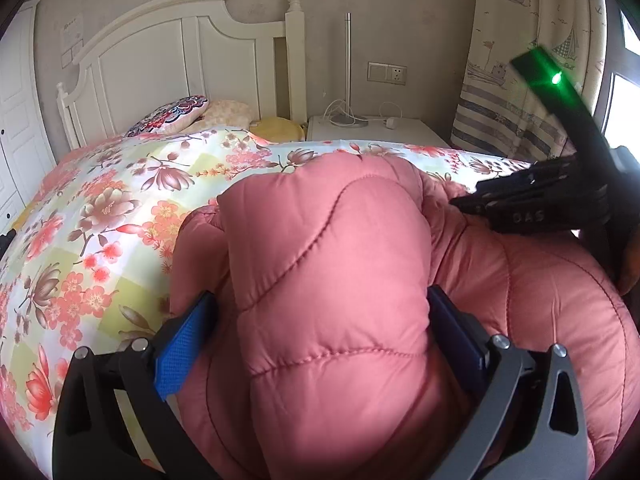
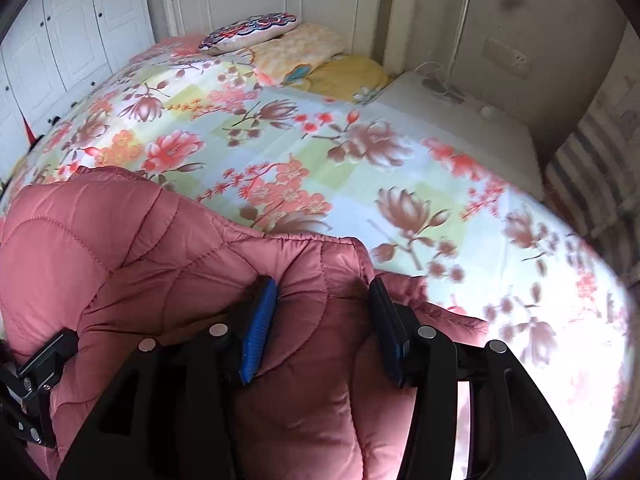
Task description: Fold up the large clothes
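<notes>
Item: pink quilted jacket (image 1: 332,264) on floral bedspread (image 2: 304,160), mid-fold.
Left gripper (image 1: 322,320) and right gripper (image 2: 322,320) each clamp thick padded folds, lower centre of frame.

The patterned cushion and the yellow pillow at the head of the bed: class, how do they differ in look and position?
The patterned cushion has a dark, multicoloured print; the yellow pillow is plain. The cushion lies nearer the wardrobe side; the yellow pillow lies beside the white nightstand. Both rest at the headboard end of the bed.
</notes>
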Tool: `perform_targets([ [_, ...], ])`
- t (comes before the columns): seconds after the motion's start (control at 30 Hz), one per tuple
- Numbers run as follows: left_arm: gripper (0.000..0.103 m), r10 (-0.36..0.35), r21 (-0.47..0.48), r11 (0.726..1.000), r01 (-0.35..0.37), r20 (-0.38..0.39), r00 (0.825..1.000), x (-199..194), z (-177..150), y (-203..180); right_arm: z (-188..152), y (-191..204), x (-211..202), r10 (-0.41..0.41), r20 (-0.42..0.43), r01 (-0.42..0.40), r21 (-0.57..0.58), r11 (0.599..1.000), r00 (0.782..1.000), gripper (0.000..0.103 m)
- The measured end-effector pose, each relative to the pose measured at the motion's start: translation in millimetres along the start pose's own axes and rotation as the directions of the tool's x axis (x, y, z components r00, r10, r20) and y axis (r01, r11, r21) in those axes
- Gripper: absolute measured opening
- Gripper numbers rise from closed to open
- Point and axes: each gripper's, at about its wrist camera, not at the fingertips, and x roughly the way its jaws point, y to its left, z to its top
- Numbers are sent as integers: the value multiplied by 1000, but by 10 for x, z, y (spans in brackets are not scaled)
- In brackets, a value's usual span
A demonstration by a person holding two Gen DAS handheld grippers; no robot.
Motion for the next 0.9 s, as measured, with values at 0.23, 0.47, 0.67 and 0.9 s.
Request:
perform_targets([
  [0.23,101,-6,-14,1000,6,0,1000,-8,-10,24,-264,155,-906,28,209,-30,7,1000,978,60],
  [0.47,101,16,-3,1000,-16,-16,1000,27,-10,14,-811,584,-520,-37,181,49,-60,997,983,88],
  [0.67,101,7,-18,1000,-7,-16,1000,18,-6,58,-738,524,-906,-55,172,56,-2,998,984,87],
  [0.9,101,-2,-27,1000,1,-16,1000,28,-2,66,-1378,863,-1540,-36,353,62,-65,996,935,87],
])
